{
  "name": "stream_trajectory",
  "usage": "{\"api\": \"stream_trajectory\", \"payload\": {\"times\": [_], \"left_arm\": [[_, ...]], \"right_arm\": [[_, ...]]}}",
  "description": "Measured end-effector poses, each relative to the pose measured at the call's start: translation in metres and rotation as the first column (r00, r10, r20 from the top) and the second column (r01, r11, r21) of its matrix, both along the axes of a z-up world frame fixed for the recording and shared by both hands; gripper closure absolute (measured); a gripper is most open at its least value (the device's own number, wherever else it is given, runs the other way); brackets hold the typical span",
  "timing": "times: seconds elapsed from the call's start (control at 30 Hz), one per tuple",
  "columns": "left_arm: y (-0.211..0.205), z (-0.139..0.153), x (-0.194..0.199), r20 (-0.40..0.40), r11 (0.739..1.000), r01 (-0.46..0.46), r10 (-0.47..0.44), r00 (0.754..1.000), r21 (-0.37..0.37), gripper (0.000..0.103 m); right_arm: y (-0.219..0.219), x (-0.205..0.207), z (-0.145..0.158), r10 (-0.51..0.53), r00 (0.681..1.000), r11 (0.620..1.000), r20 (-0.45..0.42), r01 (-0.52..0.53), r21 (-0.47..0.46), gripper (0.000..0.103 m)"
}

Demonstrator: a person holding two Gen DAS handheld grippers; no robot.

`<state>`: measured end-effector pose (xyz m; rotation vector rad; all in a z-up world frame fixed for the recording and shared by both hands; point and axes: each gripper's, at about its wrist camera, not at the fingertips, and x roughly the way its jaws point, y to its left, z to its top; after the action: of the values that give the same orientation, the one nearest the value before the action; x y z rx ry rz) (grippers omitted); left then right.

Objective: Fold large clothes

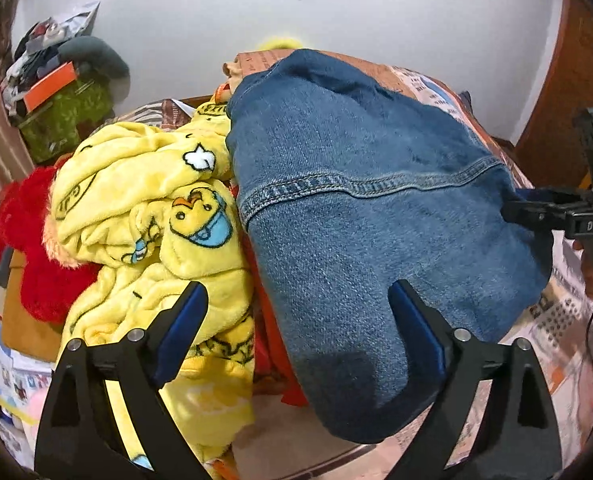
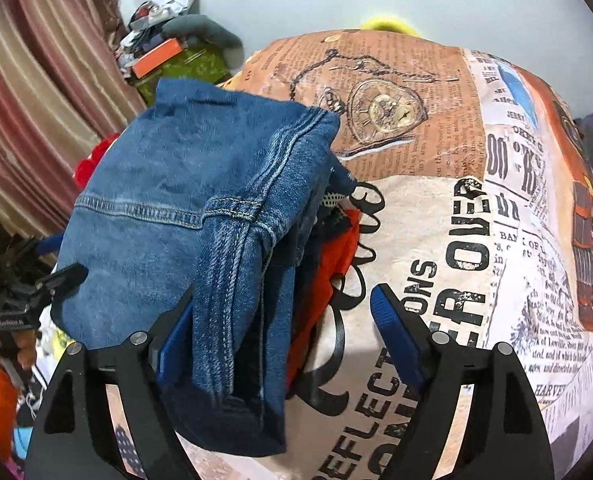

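Currently mid-fold: both grippers — left (image 1: 298,320), right (image 2: 284,320) — stand wide open around the denim (image 1: 368,208), gripping nothing; next, close on an edge.

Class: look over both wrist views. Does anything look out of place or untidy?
Yes. The yellow fleece blanket lies crumpled in a heap beside the denim jacket, and red-orange fabric pokes out from under the denim.

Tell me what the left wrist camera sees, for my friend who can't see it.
A folded denim garment lies on a newspaper-print bedsheet, between the open left claw. A yellow duck-print fleece blanket is heaped beside it.
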<state>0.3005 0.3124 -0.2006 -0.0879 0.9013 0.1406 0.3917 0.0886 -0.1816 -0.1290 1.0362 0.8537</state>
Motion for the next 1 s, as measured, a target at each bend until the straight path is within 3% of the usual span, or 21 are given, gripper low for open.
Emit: {"api": "stream_trajectory", "payload": {"times": [0.2, 0.3, 0.4, 0.67, 0.87, 1.0], "left_arm": [[-0.005, 0.012, -0.009, 0.006, 0.999, -0.035, 0.035, 0.999, 0.03, 0.007], [-0.016, 0.026, -0.023, 0.018, 0.987, -0.063, 0.061, 0.998, 0.149, 0.008], [-0.026, 0.043, -0.039, 0.046, 0.965, -0.088, 0.079, 0.996, 0.248, 0.008], [-0.054, 0.113, -0.089, 0.218, 0.978, -0.128, 0.09, 0.972, 0.168, 0.008], [-0.089, 0.169, -0.134, 0.383, 0.984, -0.129, 0.072, 0.921, 0.126, 0.008], [-0.11, 0.198, -0.169, 0.493, 0.989, -0.125, 0.068, 0.867, 0.084, 0.008]], "right_arm": [[-0.027, -0.014, 0.026, -0.047, 0.991, 0.997, 0.128, 0.055, -0.054, 0.024], [-0.042, -0.032, 0.05, -0.088, 0.96, 0.988, 0.265, 0.117, -0.096, 0.024], [-0.056, -0.053, 0.078, -0.1, 0.941, 0.991, 0.322, 0.125, -0.055, 0.024], [-0.065, -0.121, 0.144, -0.118, 0.906, 0.991, 0.407, 0.081, 0.109, 0.024], [-0.068, -0.172, 0.184, -0.135, 0.875, 0.972, 0.465, 0.025, 0.234, 0.024], [-0.073, -0.21, 0.207, -0.153, 0.831, 0.96, 0.535, -0.003, 0.279, 0.024]]}}
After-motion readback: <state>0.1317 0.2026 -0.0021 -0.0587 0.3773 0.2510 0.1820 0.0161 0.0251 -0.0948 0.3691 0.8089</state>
